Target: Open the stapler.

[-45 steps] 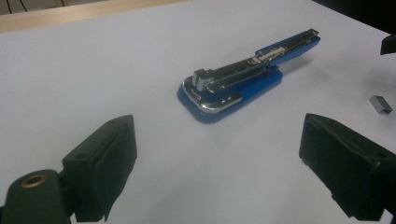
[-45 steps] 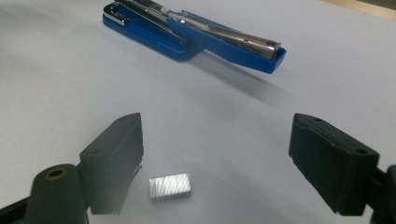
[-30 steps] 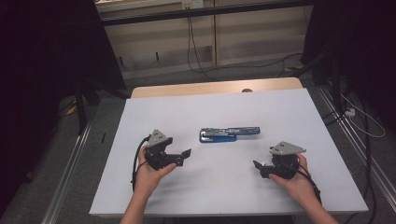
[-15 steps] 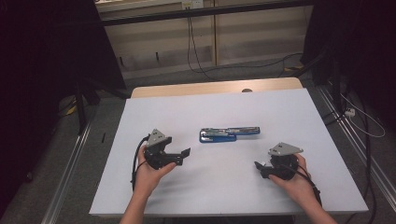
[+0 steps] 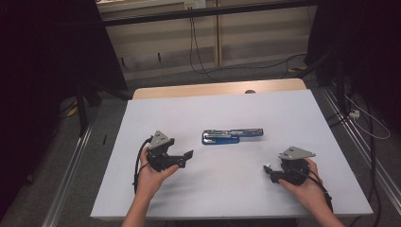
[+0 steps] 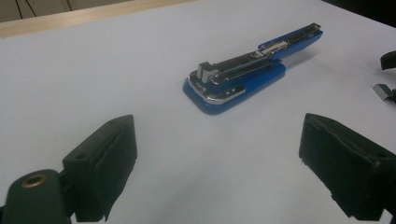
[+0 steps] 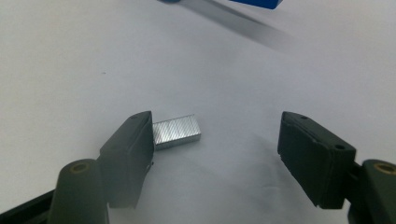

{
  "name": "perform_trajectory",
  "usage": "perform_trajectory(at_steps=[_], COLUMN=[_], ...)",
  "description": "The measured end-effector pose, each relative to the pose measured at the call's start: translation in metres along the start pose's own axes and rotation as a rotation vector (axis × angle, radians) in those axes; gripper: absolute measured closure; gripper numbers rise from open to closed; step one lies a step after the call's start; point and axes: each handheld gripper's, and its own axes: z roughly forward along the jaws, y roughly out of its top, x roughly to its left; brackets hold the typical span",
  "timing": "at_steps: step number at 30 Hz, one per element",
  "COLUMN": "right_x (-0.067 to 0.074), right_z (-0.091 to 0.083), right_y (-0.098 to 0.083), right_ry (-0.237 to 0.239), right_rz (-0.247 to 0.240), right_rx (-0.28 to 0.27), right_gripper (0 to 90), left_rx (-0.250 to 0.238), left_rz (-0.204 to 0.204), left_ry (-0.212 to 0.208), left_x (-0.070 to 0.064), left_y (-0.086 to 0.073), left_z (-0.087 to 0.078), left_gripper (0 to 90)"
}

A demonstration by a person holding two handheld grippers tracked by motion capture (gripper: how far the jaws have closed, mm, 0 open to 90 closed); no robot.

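The left gripper (image 5: 189,155) rests open, facing the opened stapler (image 6: 243,79). The right gripper (image 7: 215,154), jaws just closing, brackets a staple block (image 7: 176,131) without clamping it.

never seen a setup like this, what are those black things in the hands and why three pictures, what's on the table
A person sits at a white table, holding a hand-operated two-jaw gripper in each hand. The high view looks down from above: left gripper, right gripper. The other two pictures come from cameras riding on each gripper, looking along its black jaws. On the table lies a blue stapler, swung open flat. A small block of staples lies between the right gripper's jaws, beside one pad; these jaws have just been closing but do not clamp it. The left gripper is open, holding nothing.
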Motion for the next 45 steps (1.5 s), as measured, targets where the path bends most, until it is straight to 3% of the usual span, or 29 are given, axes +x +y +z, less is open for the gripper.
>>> perform_trajectory(at_steps=[4,7,15,30,35,45], right_x=[0.001,0.005,0.009,0.013,0.014,0.018], right_z=[-0.002,-0.003,-0.004,0.001,-0.002,-0.012], right_y=[0.000,0.001,0.002,0.004,0.002,-0.005], right_ry=[0.016,0.046,0.090,0.135,0.157,0.197], right_rz=[-0.001,-0.023,-0.042,-0.058,-0.046,-0.072], right_rx=[-0.006,-0.002,0.002,0.013,0.022,0.027], right_gripper=[29.7,37.4,46.5,48.8,48.7,53.2], left_rx=[0.000,0.001,0.003,-0.002,-0.002,0.002], left_rz=[0.007,0.010,0.013,0.006,0.008,0.017], left_ry=[0.003,0.005,0.007,0.015,0.022,0.024], left_x=[-0.001,0.000,-0.001,0.001,0.001,0.000], left_y=[0.000,0.000,0.000,0.000,0.000,0.001], left_z=[-0.001,-0.001,-0.001,-0.002,-0.003,-0.001], left_gripper=[11.7,11.7,11.8,12.1,12.1,12.2])
